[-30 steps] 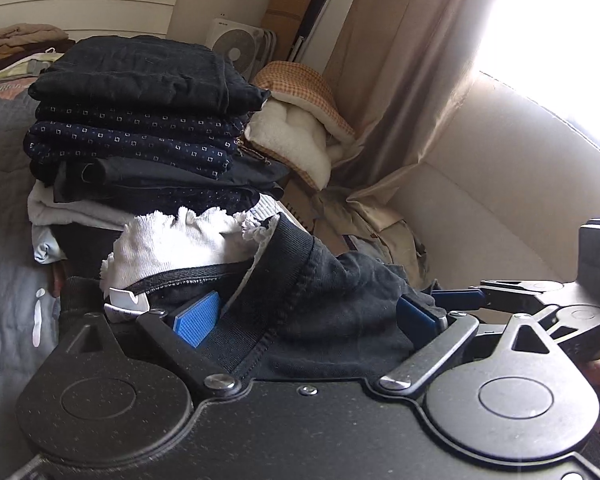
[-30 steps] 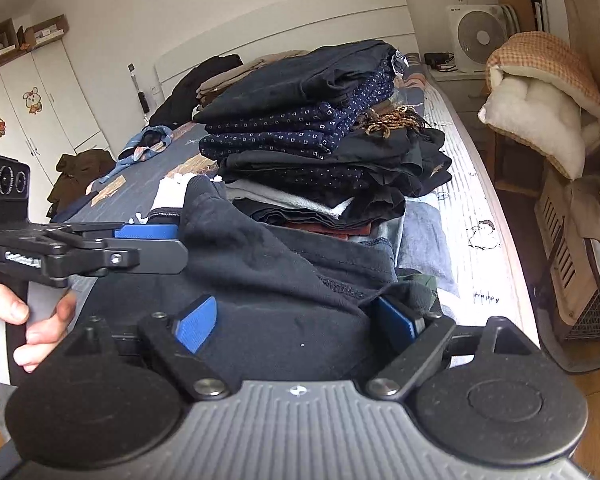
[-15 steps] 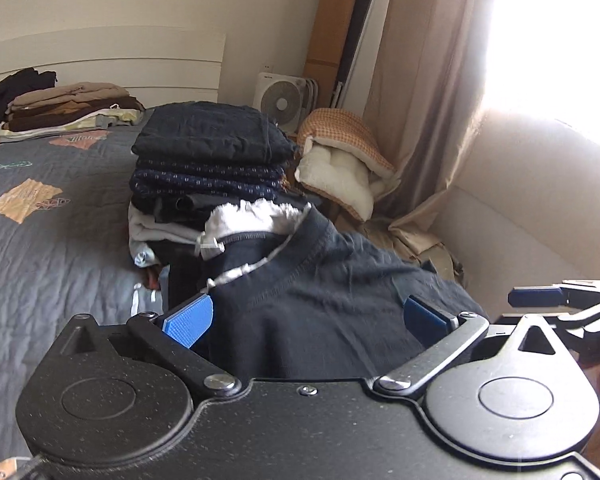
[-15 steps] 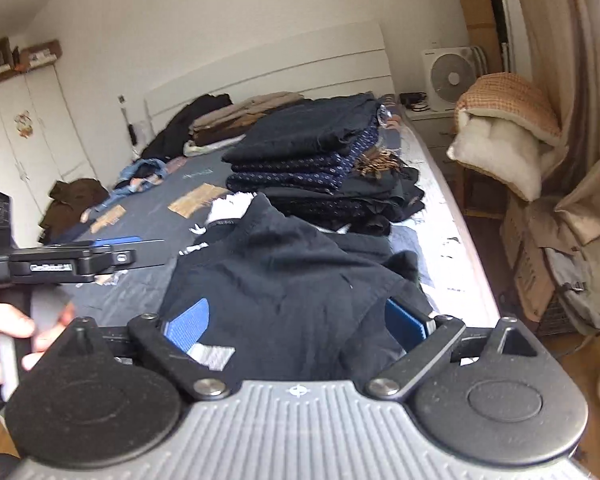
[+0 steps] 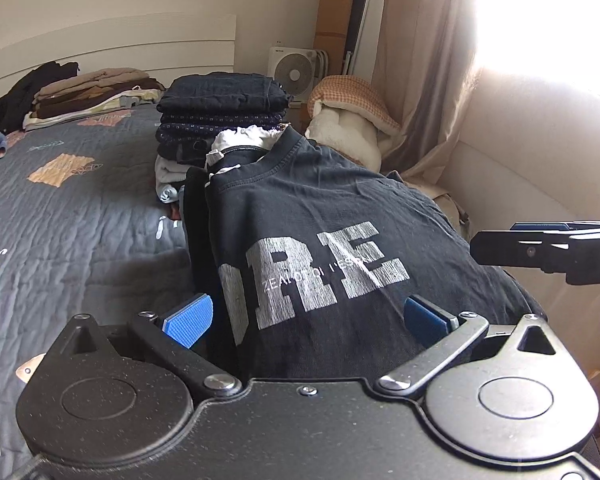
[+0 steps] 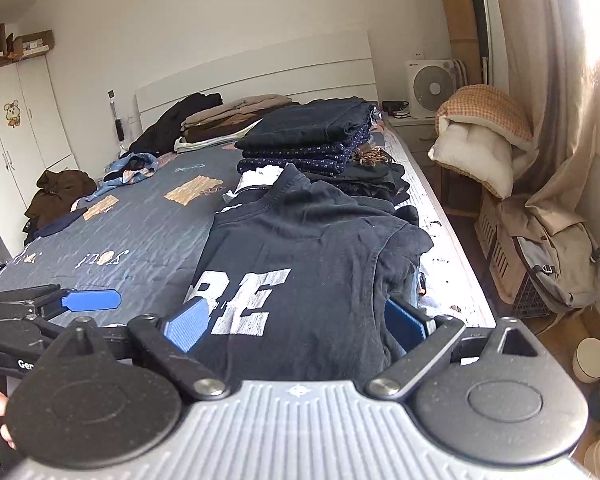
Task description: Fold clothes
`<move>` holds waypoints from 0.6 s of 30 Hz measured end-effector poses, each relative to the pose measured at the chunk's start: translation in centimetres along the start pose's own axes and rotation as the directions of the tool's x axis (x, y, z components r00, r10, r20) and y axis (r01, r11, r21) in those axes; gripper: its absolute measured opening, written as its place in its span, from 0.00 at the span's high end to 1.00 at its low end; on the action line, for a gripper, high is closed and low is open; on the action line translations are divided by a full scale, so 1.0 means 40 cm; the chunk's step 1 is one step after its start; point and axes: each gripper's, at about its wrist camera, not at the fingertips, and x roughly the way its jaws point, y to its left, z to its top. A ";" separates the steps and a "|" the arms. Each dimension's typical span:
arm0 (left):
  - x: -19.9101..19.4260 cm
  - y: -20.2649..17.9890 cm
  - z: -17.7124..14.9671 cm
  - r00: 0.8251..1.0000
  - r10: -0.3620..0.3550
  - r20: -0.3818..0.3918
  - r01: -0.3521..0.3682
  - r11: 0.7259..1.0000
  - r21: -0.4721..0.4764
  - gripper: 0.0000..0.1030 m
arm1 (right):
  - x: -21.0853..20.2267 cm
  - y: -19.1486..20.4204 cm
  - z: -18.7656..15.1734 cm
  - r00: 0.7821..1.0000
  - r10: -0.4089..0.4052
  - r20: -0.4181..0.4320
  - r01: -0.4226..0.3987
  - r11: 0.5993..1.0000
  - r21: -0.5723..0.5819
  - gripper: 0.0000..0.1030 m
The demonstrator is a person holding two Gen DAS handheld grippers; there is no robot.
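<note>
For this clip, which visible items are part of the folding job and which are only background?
Job:
black T-shirt with white block lettering
left gripper, right gripper, both open
stack of folded dark clothes

Background:
white box fan
beige backpack
orange checked cushion
grey patchwork quilt

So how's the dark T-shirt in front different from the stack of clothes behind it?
The dark T-shirt is a single garment spread out, with big white lettering; the stack of clothes is several folded pieces piled up, some with a small dotted print. The T-shirt lies between open gripper fingers; the stack sits untouched. Both rest on the bed.
</note>
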 end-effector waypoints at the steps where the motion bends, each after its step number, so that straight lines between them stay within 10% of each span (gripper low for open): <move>1: -0.011 -0.005 -0.005 1.000 0.008 -0.003 -0.008 1.000 0.004 0.01 | -0.009 0.006 -0.005 1.000 -0.006 -0.002 0.006 1.000 0.011 0.08; 18: -0.118 -0.011 -0.057 1.000 0.009 -0.011 -0.009 1.000 0.017 0.00 | -0.106 0.085 -0.063 0.996 -0.080 -0.029 0.079 0.997 -0.017 0.08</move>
